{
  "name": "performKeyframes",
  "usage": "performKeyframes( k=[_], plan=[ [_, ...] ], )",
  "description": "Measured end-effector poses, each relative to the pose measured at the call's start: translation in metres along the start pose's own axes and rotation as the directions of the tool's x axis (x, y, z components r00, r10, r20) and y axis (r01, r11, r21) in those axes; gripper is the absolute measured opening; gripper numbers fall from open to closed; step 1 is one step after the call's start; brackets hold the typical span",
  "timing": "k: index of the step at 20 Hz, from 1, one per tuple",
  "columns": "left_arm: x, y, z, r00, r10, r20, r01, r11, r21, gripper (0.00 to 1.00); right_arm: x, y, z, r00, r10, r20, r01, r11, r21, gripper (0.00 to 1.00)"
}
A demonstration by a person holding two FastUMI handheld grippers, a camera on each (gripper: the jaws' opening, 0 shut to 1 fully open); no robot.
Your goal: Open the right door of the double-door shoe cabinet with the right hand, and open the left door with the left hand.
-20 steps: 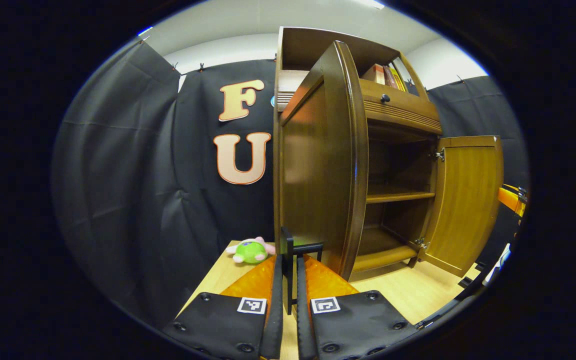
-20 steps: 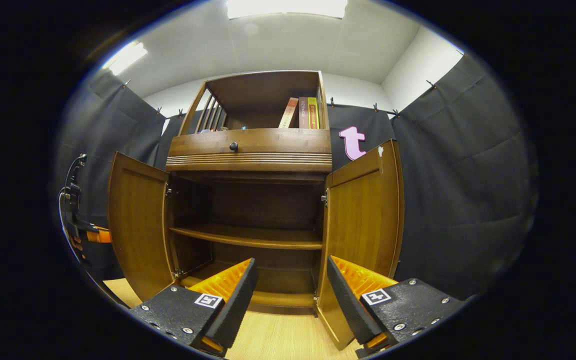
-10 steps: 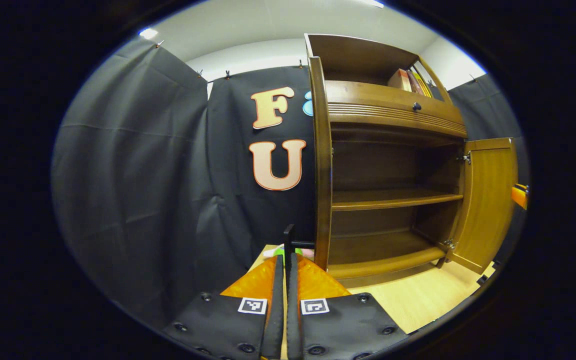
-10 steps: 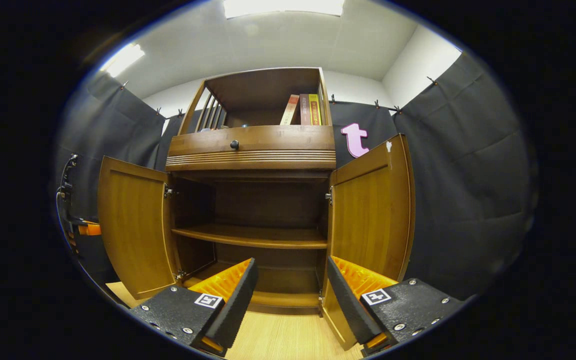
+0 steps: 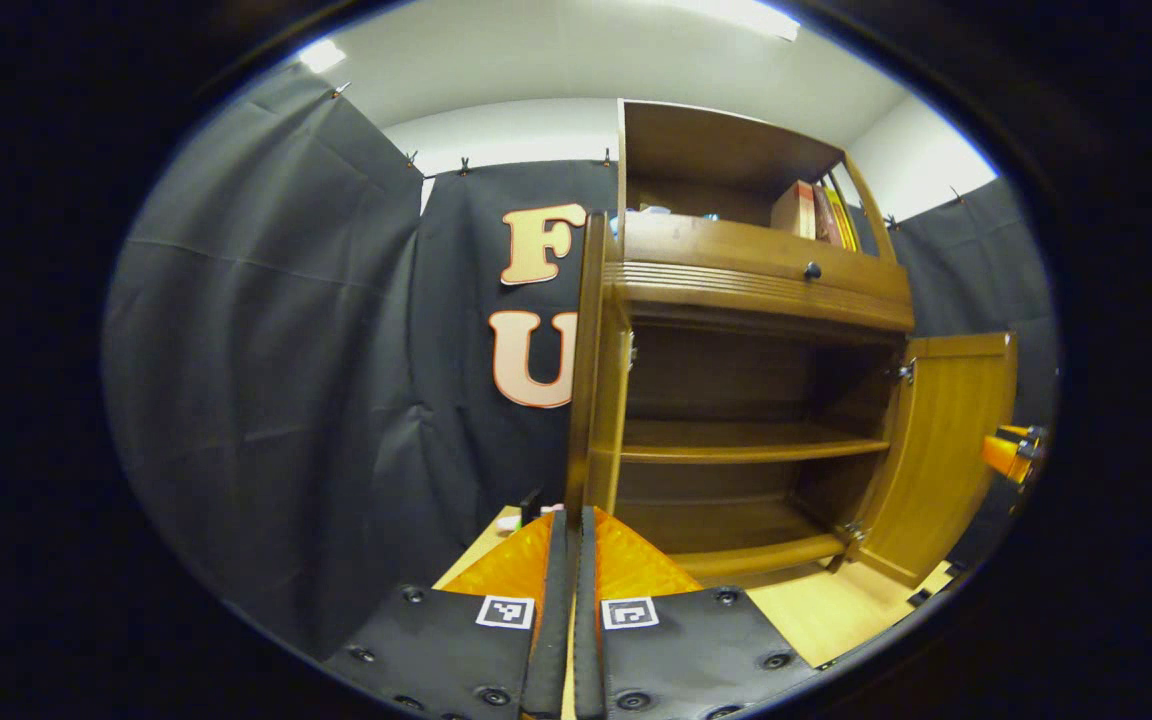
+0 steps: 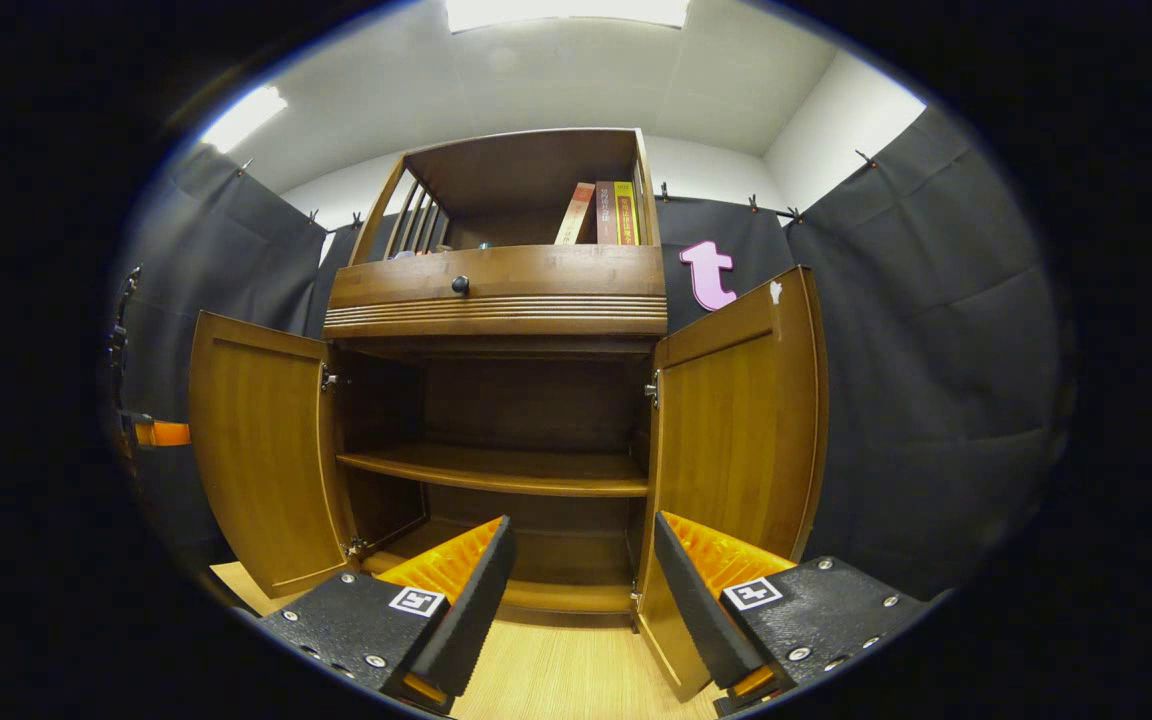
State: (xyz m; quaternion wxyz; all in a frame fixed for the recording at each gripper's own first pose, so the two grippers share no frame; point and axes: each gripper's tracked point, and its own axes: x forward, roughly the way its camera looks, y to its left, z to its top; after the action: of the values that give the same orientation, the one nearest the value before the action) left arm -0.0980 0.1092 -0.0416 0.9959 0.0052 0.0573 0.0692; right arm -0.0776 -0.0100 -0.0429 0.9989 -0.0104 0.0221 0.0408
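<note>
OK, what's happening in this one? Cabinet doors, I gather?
A person holds two grippers in front of a wooden shoe cabinet. Both lower doors stand open: the left door and the right door are swung outward, showing bare shelves. The left gripper has its fingers together, beside the left door's edge; whether it grips anything is unclear. The right gripper is open, holding nothing, facing the cabinet.
</note>
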Motion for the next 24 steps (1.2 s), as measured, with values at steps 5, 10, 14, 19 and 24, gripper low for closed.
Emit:
performKeyframes(
  k=[5, 10, 14, 19, 24],
  plan=[
    [0.007, -0.034, 0.009, 0.999, -0.039, -0.029, 0.04, 0.999, 0.024, 0.33, -0.002, -0.008, 0.012, 1.0, -0.01, 0.008, 0.01, 1.0, -0.007, 0.86],
    [0.019, -0.079, 0.013, 0.994, -0.105, -0.025, 0.106, 0.994, 0.013, 0.46, -0.004, -0.02, 0.023, 1.0, -0.021, 0.02, 0.02, 1.0, 0.006, 0.92],
    [0.025, -0.105, 0.027, 0.99, -0.142, -0.002, 0.142, 0.99, 0.018, 0.63, -0.005, -0.034, 0.03, 0.998, -0.047, 0.035, 0.047, 0.999, 0.018, 0.9],
    [0.031, -0.125, 0.034, 0.985, -0.173, -0.002, 0.173, 0.984, 0.031, 0.75, 0.001, -0.047, 0.032, 0.997, -0.073, 0.041, 0.071, 0.997, 0.032, 0.92],
    [0.045, -0.147, 0.026, 0.979, -0.204, -0.018, 0.204, 0.979, 0.009, 0.81, 0.008, -0.055, 0.026, 0.996, -0.082, 0.024, 0.081, 0.996, 0.03, 0.86]
  ],
)
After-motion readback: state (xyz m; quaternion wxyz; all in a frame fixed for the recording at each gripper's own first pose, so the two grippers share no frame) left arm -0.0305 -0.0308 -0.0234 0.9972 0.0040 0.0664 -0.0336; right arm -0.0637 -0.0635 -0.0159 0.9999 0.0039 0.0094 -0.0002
